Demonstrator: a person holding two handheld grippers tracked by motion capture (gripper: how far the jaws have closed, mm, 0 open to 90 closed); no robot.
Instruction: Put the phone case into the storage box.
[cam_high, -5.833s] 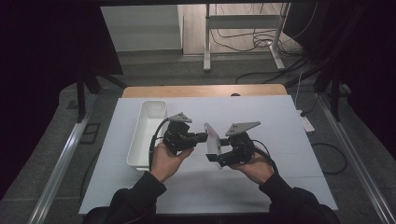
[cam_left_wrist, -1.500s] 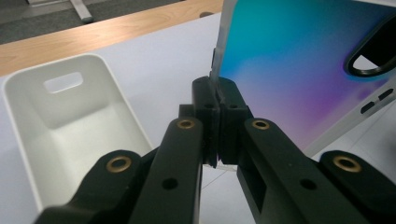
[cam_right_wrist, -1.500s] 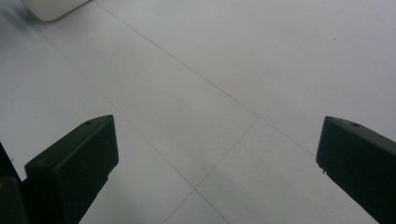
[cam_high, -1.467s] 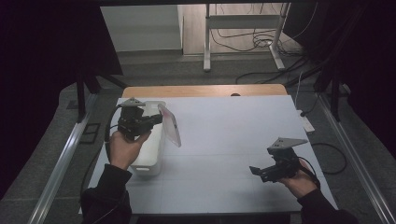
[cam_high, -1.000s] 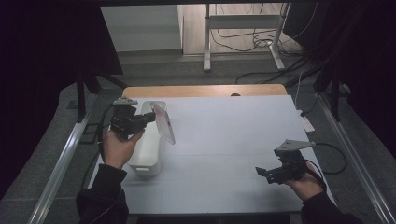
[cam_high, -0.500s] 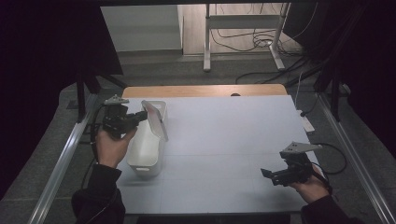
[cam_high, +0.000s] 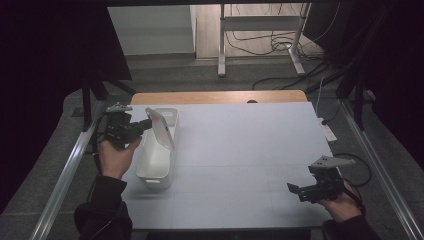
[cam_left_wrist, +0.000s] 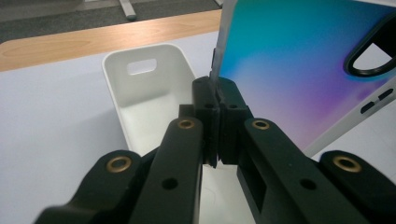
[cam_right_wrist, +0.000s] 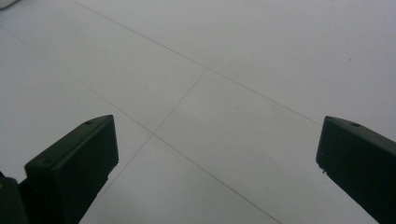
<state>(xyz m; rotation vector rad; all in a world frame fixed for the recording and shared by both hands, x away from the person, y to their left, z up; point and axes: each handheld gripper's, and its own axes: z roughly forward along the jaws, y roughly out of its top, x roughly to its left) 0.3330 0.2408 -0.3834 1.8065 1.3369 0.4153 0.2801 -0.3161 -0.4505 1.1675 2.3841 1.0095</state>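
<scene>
High view: left gripper (cam_high: 141, 125) pinched the phone case (cam_high: 161, 128) by its edge above the white bin (cam_high: 159, 155) (not yet dropped in); right gripper (cam_high: 300, 192) hung spread, empty, near right.

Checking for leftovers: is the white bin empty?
Empty: the bin shows a bare white floor; the phone hangs above it.

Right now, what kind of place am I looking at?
Probably a lab recording bench: a white table ringed by dark curtains, loose cables on the floor, and a person working handheld grippers over a white bin.
</scene>
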